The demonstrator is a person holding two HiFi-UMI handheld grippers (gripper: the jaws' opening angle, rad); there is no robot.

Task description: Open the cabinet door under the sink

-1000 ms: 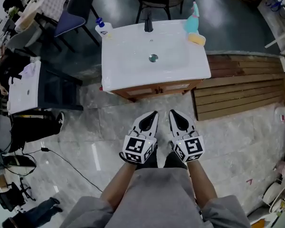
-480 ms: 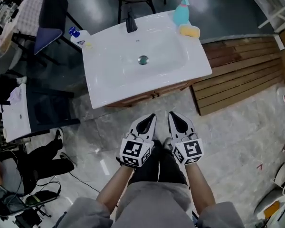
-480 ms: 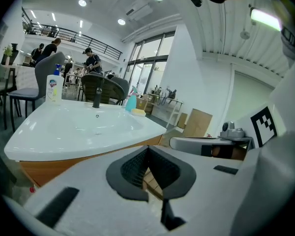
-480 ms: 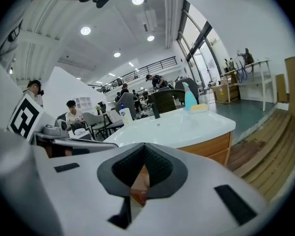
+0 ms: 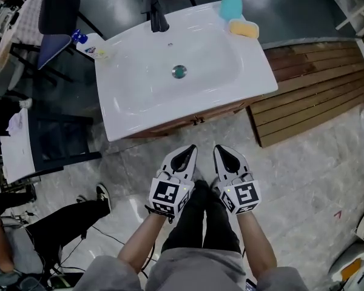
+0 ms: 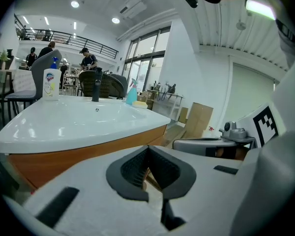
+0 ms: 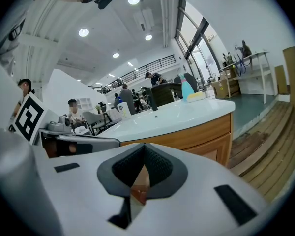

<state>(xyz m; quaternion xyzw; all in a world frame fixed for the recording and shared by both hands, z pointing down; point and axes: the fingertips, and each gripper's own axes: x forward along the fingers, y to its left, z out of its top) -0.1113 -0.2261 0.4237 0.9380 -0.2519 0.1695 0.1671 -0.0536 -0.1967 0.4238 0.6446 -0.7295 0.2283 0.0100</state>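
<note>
the left tongs (image 5: 188, 152) and right tongs (image 5: 222, 152) are held side by side over the stone floor (image 5: 291, 180), near the person's legs and pointing far toward the cabinet (image 5: 194, 119). both are clenched with nothing in them: in each gripper view the tips meet. the cabinet is the wooden unit under the white sink (image 5: 133, 102), just far of the tongs and apart from them. only a thin strip of its front shows from above, and it looks shut. on the sink's far edge stand a dark faucet (image 5: 156, 17), a teal bottle (image 5: 231, 2) and a yellow sponge (image 5: 244, 28). wooden planks (image 5: 315, 96) lie to the right.
</note>
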